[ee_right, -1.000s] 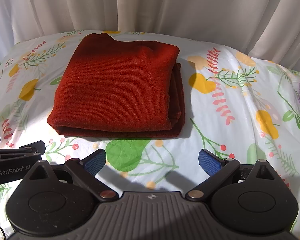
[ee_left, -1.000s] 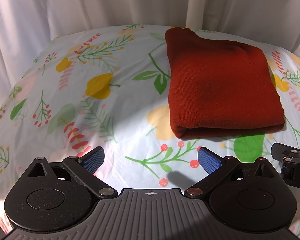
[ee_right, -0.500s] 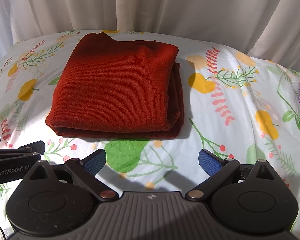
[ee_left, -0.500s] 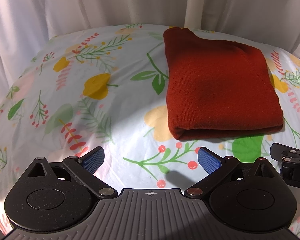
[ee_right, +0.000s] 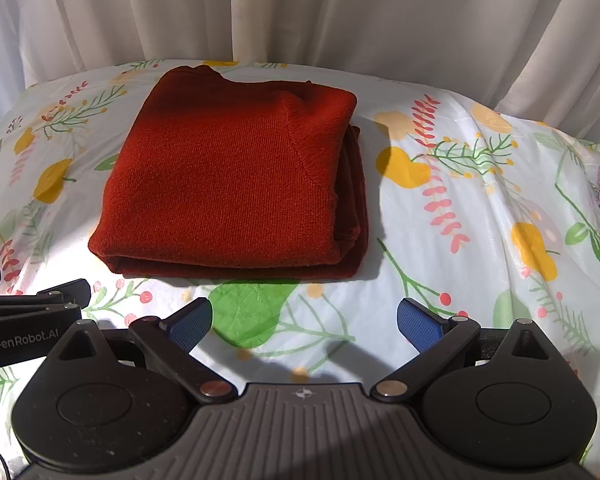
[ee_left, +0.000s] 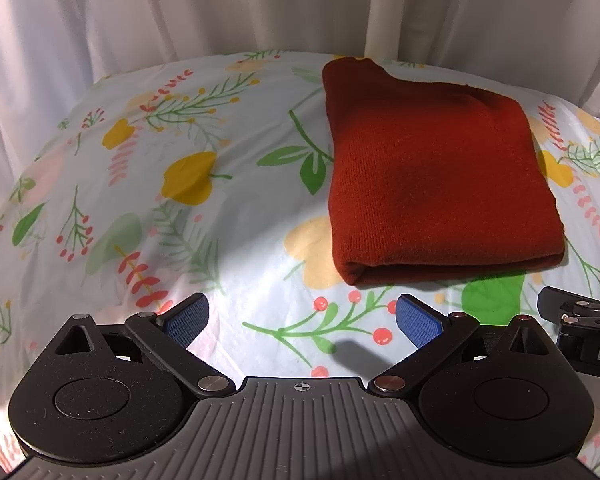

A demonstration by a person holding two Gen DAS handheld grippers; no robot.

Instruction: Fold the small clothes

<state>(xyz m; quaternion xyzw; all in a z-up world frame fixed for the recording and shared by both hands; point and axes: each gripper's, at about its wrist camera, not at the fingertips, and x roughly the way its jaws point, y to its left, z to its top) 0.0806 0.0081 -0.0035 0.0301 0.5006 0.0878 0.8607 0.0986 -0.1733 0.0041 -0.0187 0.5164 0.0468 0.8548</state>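
The folded sweater [ee_right: 228, 184] lies on the floral cloth [ee_left: 140, 200], unmoved since a second ago. Left gripper [ee_left: 300, 318] and right gripper [ee_right: 305, 322] stay short of it, fingers wide, holding nothing.

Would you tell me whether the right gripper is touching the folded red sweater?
Apart: the right wrist view shows floral cloth between the open right gripper and the sweater.

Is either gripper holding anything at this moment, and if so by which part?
Nothing is held. The left gripper and right gripper are both open over the floral cloth, short of the folded red garment.
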